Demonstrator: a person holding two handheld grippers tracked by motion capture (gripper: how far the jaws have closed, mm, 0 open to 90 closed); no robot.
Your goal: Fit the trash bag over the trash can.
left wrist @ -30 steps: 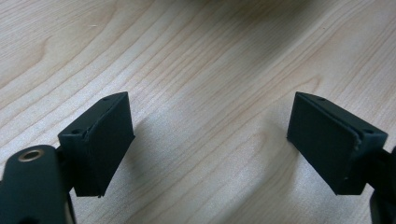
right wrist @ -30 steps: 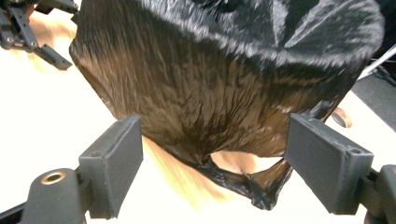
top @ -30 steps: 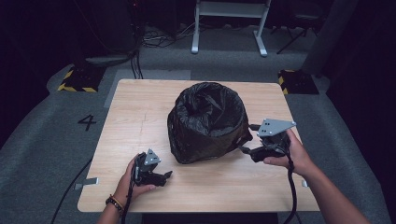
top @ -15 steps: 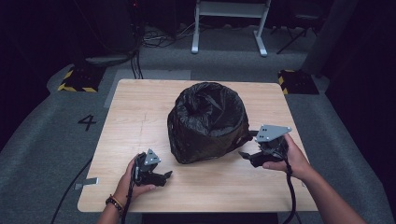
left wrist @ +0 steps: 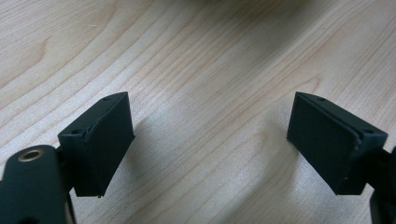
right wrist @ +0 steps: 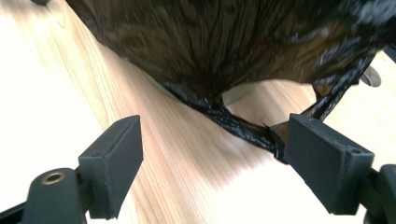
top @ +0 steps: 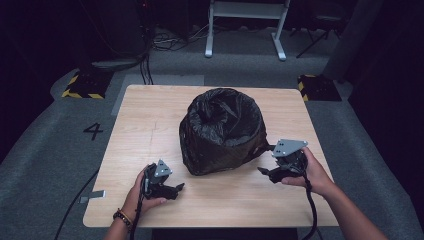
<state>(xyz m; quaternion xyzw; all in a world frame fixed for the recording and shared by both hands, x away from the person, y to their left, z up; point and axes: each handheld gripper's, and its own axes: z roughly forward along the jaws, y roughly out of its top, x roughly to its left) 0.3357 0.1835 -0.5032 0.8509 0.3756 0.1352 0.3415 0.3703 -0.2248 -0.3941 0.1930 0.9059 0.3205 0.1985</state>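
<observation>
My right gripper [right wrist: 212,154] is spread wide, jaws apart over bare wood, nothing between them. A twisted black handle strap [right wrist: 243,128] of the bin bag [right wrist: 224,42] crosses the gap ahead of the jaws and runs up against the far jaw; I cannot tell whether it actually touches the pad.

In the high view my right gripper [top: 267,171] sits low at the bag's right flank, near it but with a strip of table between.

My left gripper [left wrist: 210,140] is released too, jaws wide, plain table [left wrist: 196,56] under them. In the high view it [top: 177,187] rests near the front edge, just left of the bag's base.

The bin bag [top: 222,130] stands mid-table, bulging, its mouth loosely slumped open on top, not tied.

Judgement: early stage. Neither gripper has a hold. Left to do: close on the strap on the right, find the matching one on the left, then gather or knot the top.
</observation>
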